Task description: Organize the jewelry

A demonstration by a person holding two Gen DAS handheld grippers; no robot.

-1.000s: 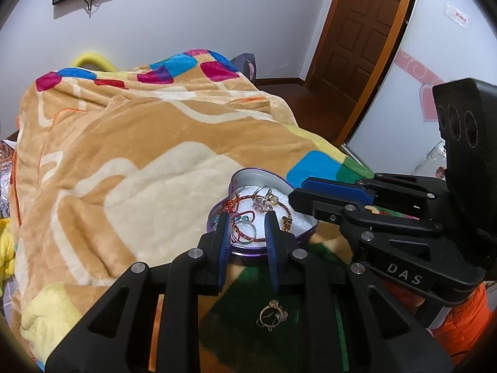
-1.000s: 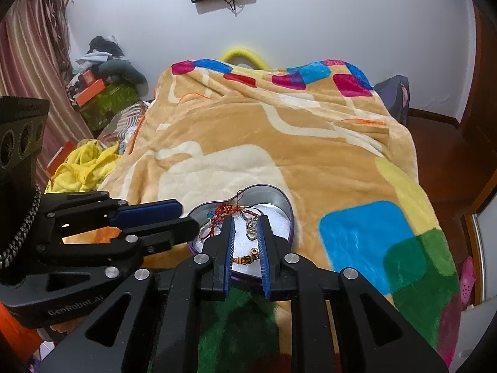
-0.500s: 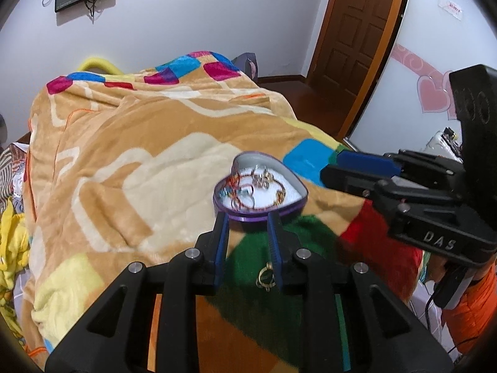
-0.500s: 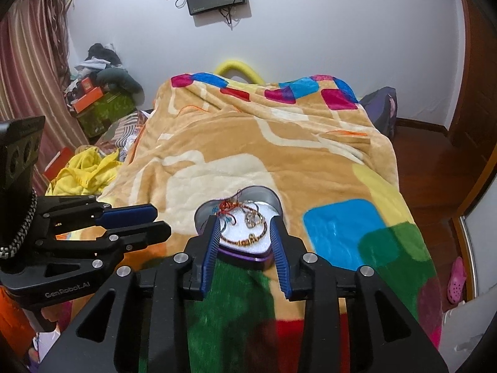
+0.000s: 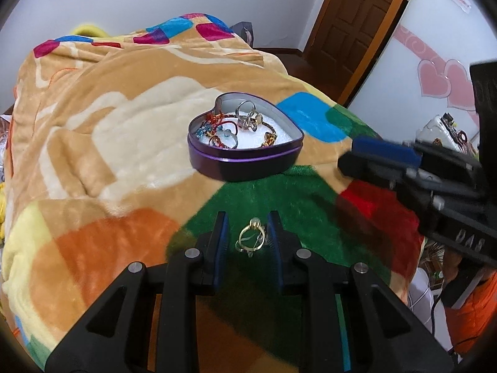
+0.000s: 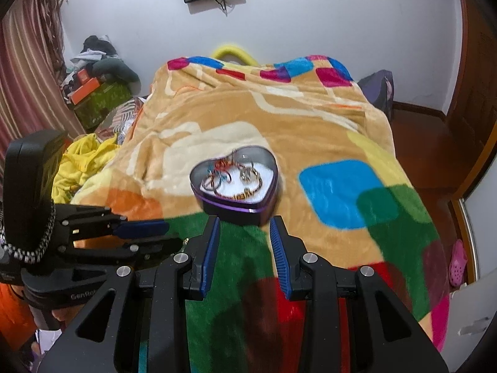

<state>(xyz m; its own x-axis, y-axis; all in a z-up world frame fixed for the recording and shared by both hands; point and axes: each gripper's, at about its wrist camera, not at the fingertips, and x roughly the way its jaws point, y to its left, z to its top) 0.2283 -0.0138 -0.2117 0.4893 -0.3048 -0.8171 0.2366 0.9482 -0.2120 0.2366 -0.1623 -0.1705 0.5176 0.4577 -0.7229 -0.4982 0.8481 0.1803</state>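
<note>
Gold ring (image 5: 250, 238) lies on the blanket (image 5: 124, 143) between the left gripper's (image 5: 247, 219) parted jaws, untouched.

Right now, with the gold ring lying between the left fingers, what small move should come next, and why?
Probably close the left gripper on the gold ring. The ring lies on the blanket between the open fingers, outside the heart tin that holds the other jewelry. The right gripper is open and empty.
</note>
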